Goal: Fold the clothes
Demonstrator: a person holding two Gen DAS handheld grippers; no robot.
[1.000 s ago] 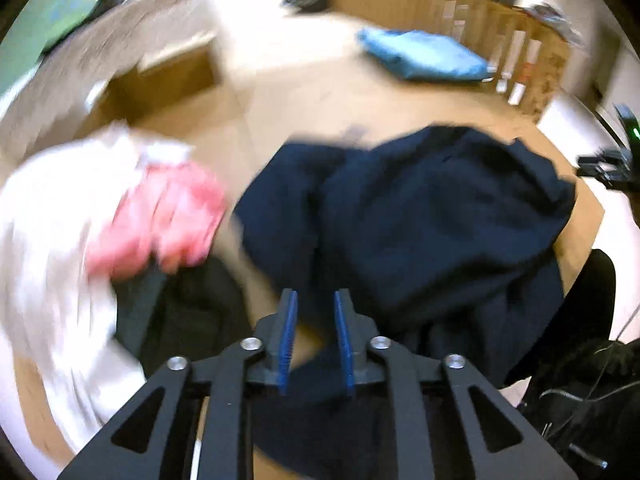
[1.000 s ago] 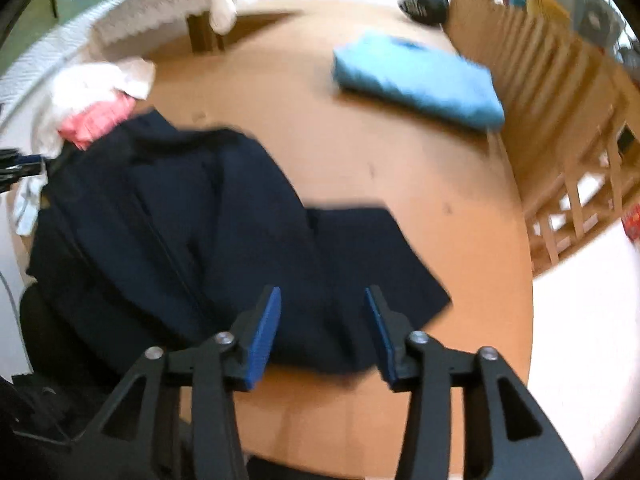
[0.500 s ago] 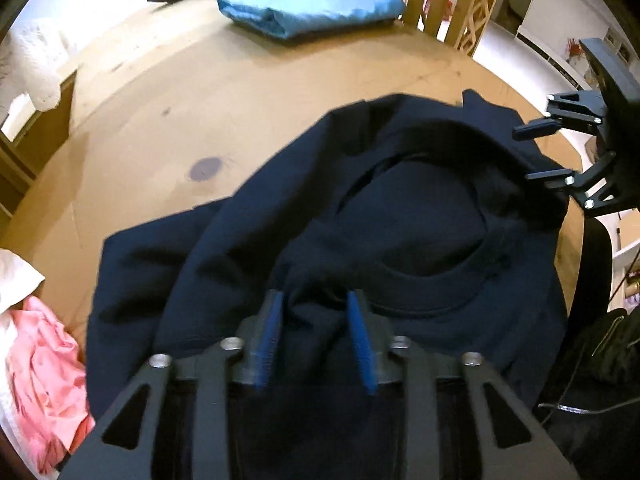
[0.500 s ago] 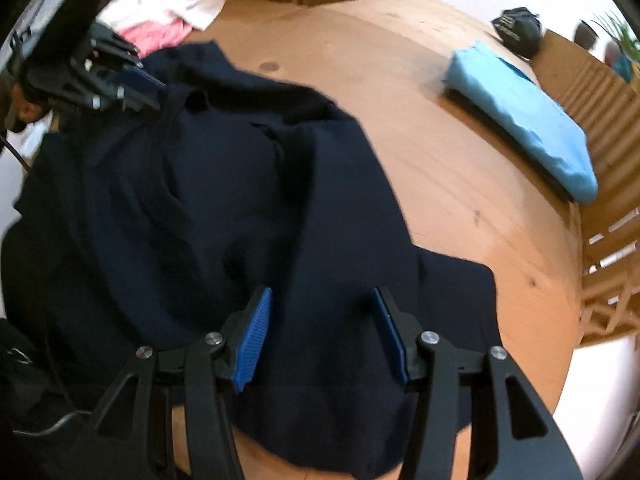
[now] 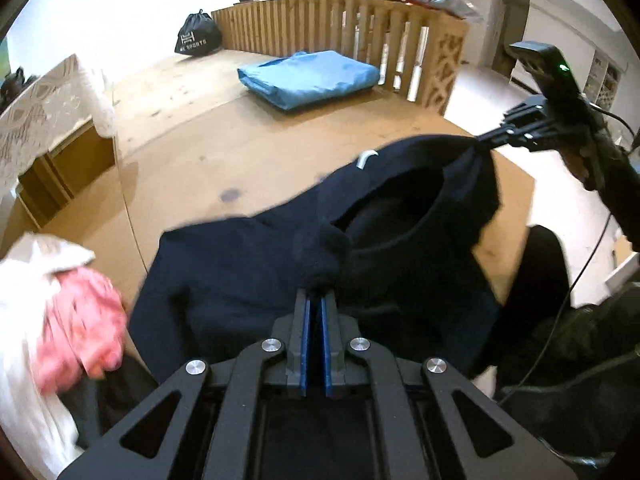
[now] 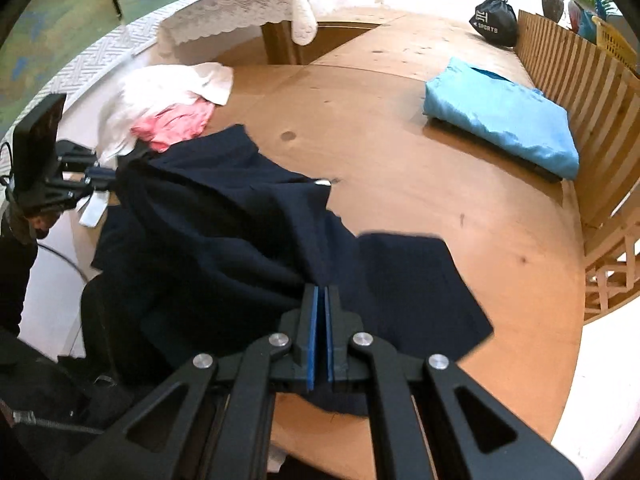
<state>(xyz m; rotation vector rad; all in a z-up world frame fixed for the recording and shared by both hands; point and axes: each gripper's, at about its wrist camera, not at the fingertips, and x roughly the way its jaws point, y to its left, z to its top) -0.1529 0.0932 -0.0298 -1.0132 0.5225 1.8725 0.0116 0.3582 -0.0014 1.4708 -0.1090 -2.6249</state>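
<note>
Wooden table (image 6: 400, 184) is the one big surface, round-edged, spreading ahead of both my tongs, with bare board open beyond the cloth and to the right of my right tongs. One navy sweatshirt (image 5: 248, 272) lies bunched across its near edge, part of it hanging over toward me. One folded blue garment (image 6: 504, 124) sits far ahead by the slatted fence (image 5: 348, 24), well apart from the sweatshirt. One heap of white and pink laundry (image 5: 60, 312) lies to the left of my left tongs. One black drawstring bag (image 5: 198, 38) rests at the far edge.

My left tongs (image 5: 315, 304) are pinched narrow on a fold near the sweatshirt's neck. My right tongs (image 6: 321, 300) are likewise closed on gathered navy cloth, lifting it off the board; from the left camera they reach in from the right, tips at the collar.
</note>
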